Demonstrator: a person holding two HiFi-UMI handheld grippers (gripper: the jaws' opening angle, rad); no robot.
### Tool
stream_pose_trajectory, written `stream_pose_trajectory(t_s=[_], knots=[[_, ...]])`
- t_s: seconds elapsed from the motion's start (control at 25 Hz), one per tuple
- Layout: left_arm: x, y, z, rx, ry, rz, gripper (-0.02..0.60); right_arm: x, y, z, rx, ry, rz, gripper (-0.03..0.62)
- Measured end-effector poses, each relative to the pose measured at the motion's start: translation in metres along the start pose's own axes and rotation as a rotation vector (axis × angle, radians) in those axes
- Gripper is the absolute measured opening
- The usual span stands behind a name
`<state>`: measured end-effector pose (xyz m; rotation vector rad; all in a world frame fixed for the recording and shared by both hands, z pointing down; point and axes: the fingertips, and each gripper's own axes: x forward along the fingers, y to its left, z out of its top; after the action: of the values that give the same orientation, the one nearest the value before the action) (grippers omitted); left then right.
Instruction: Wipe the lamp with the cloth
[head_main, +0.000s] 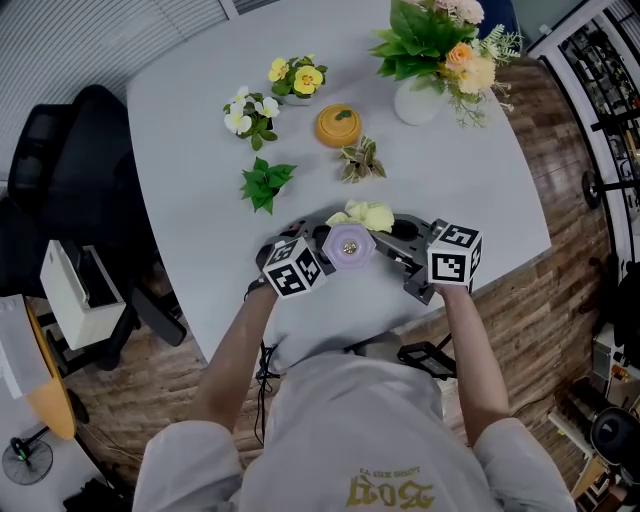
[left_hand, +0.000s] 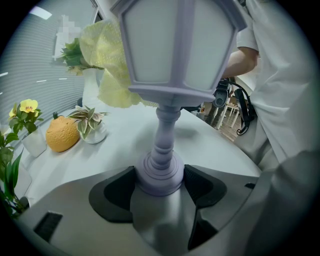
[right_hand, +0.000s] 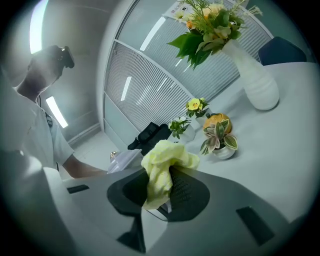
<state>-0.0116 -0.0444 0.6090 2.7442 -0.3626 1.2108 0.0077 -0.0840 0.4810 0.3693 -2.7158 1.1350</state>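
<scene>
A small lilac lantern-shaped lamp (head_main: 349, 245) (left_hand: 172, 75) stands near the table's front edge. My left gripper (head_main: 312, 255) (left_hand: 160, 186) is shut on its round base, jaws pressed on both sides. A crumpled pale-yellow cloth (head_main: 365, 215) (right_hand: 162, 170) is pinched in my right gripper (head_main: 400, 240) (right_hand: 159, 192), which is shut on it. In the left gripper view the cloth (left_hand: 107, 65) lies against the lamp's shade on its far left side. In the right gripper view the lamp (right_hand: 125, 159) shows just beyond the cloth.
On the grey table (head_main: 190, 130) stand a white vase of flowers (head_main: 420, 95), an orange gourd-shaped ornament (head_main: 338, 125), a small variegated plant (head_main: 360, 160), a leafy green sprig (head_main: 265, 183) and two small flower pots (head_main: 295, 80). A black chair (head_main: 70, 170) is at the left.
</scene>
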Motion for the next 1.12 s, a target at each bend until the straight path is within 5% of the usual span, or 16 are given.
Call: stream_pose_trajectory(t_s=[1.12], knots=[[0.000, 0.001, -0.001, -0.004, 0.005, -0.002, 0.318, -0.016, 0.012, -0.009, -0.002, -0.004, 0.028, 0.084]])
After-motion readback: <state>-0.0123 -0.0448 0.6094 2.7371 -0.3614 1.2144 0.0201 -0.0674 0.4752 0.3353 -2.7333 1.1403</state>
